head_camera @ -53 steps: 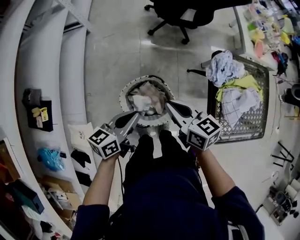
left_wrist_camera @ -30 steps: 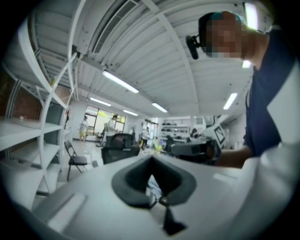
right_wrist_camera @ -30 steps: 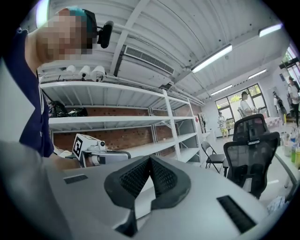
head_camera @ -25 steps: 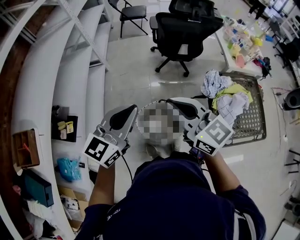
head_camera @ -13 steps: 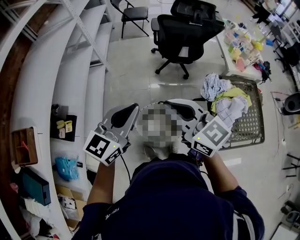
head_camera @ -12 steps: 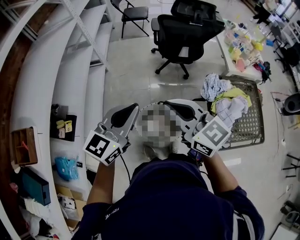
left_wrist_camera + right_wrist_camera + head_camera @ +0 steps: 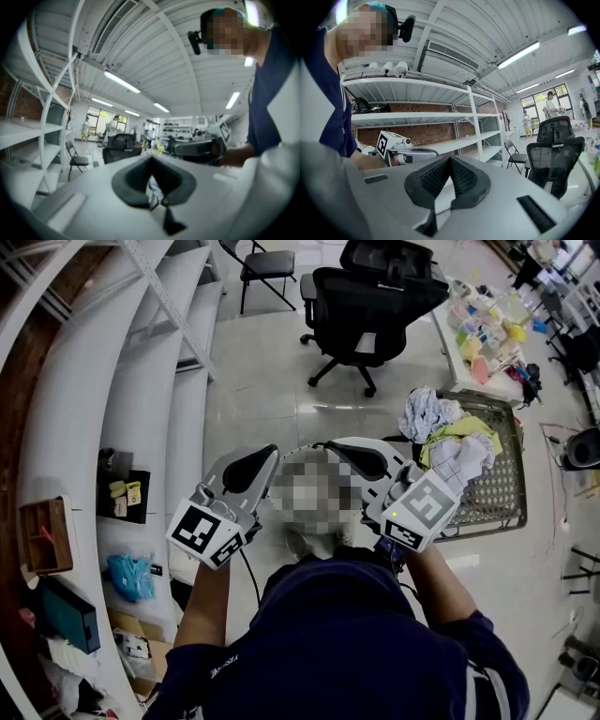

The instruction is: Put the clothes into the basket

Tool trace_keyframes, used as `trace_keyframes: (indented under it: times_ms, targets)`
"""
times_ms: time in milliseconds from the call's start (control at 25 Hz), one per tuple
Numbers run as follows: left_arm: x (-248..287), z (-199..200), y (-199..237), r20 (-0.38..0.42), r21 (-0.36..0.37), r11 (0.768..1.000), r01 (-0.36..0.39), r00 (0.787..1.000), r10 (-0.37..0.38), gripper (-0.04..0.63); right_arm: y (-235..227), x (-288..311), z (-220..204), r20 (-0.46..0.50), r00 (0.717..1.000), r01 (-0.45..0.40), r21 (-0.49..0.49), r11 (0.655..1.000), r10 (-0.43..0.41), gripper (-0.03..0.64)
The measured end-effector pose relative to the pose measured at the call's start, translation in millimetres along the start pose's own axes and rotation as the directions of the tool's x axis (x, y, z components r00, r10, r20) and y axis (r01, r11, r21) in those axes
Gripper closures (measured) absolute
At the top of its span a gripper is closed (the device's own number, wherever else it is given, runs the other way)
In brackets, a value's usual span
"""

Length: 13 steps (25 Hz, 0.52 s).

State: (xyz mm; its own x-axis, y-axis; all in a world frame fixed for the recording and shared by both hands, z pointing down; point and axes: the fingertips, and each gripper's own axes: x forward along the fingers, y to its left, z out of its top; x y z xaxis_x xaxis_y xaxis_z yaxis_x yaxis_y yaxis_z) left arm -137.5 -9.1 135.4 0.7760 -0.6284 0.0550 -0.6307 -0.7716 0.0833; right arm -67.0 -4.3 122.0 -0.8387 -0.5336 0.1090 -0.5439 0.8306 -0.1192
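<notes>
I hold both grippers level in front of my chest. The left gripper (image 7: 262, 458) (image 7: 151, 161) is shut, with nothing held that I can make out. My right gripper (image 7: 359, 452) (image 7: 450, 160) is shut too, its ridged pads meeting at the tip with nothing in them. Between them a blurred patch hides most of the round white basket (image 7: 317, 443); a bit of pale cloth (image 7: 314, 541) shows below the patch. More clothes (image 7: 448, 432) are heaped in a wire mesh basket (image 7: 492, 493) on the floor at my right.
White shelving (image 7: 141, 381) curves along the left, with boxes and a blue bag on the floor by it. A black office chair (image 7: 370, 292) and a folding chair (image 7: 261, 263) stand ahead. A table (image 7: 487, 320) with colourful items is at the far right.
Two seconds ago both grippers pointed down at the round basket of clothes; they have since risen level in front of me. Over the last second nothing visibly moved.
</notes>
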Motion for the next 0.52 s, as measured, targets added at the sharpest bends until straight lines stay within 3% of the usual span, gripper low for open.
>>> trace_keyframes:
  times_ms: [520]
  targets:
    - [6.2, -4.3, 0.8, 0.005, -0.025, 1.0, -0.009, 1.0, 0.009, 0.592, -9.4, 2.2, -14.0, -0.028, 1.0, -0.003, 0.025, 1.0, 0.003, 0.611]
